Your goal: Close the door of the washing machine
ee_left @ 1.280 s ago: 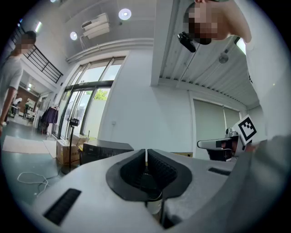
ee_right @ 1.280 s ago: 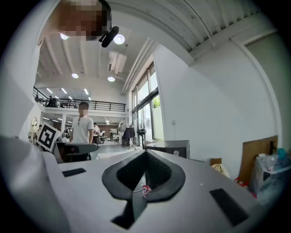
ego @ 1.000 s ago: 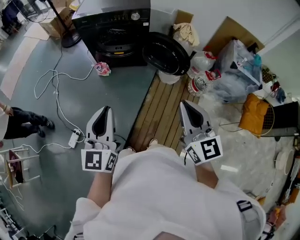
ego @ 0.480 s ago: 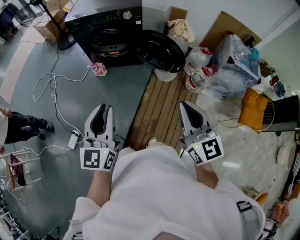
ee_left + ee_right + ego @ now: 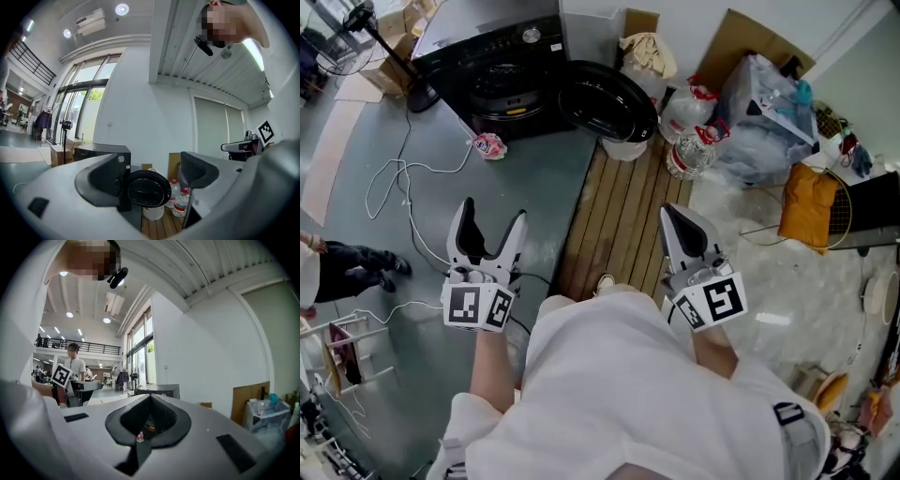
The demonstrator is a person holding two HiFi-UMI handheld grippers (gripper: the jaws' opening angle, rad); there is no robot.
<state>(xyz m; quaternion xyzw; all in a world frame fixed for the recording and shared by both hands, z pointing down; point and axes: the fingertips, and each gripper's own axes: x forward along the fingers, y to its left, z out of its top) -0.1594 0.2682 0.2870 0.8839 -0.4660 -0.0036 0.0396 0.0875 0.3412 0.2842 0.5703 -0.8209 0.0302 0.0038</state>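
- The door [image 5: 607, 98] is open. It has swung out to the right of the washer [image 5: 502, 70], and its round dark pane faces out into the room.
- The washer sits at the top of the head view against the wall, with its drum mouth [image 5: 499, 86] uncovered.
- A pale bucket [image 5: 624, 150] stands just beside the door's lower edge, and bottles [image 5: 694, 150] stand near it on the right.
- Wooden slats [image 5: 619, 225] run from the bucket back toward the person. A white cable [image 5: 403, 178] loops over the grey floor [image 5: 534, 187] to the left.
- The left claw [image 5: 492, 214] is well apart from the washer and points level at it. Its jaws have just been opening and now stand wide.
- Nothing is between the left claw's jaws. In the left gripper view the door only shows through the gap, far off.
- The right claw [image 5: 673, 212] is over the slats, also well short of the door. Its jaws are together and hold nothing.
- Step in hand: this looks like the approach. Neither claw touches the door, so the closing has not begun.
- Next move, as I judge it:
  - Step closer, keeping clear of the cable.
  - Bring a claw to the door's free edge, on the side away from the drum mouth.
  - Push the door round on its hinge toward the washer's front until it seats.
- A flat push may do. The wide left claw could equally grip the rim.
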